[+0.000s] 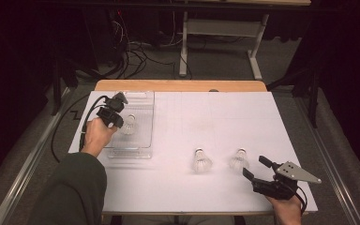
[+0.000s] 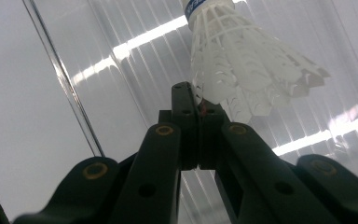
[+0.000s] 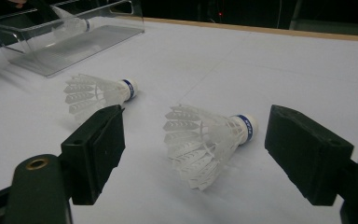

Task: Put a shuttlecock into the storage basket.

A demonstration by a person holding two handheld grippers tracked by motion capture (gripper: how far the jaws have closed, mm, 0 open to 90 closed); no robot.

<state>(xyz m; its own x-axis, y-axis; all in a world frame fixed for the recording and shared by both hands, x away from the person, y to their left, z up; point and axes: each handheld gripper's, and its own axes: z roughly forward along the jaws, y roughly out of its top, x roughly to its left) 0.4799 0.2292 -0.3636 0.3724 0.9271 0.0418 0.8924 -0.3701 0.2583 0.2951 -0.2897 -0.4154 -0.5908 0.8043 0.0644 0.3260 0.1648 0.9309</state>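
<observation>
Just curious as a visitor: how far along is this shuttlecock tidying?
Nothing looks finished. The left tongs are shut on one shuttlecock's skirt over the clear tray. Two shuttlecocks lie on the table, the open right tongs near one.

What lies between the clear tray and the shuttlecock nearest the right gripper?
One other shuttlecock lies on its side between the tray and the nearest shuttlecock; the high view and the right gripper view show this.
</observation>
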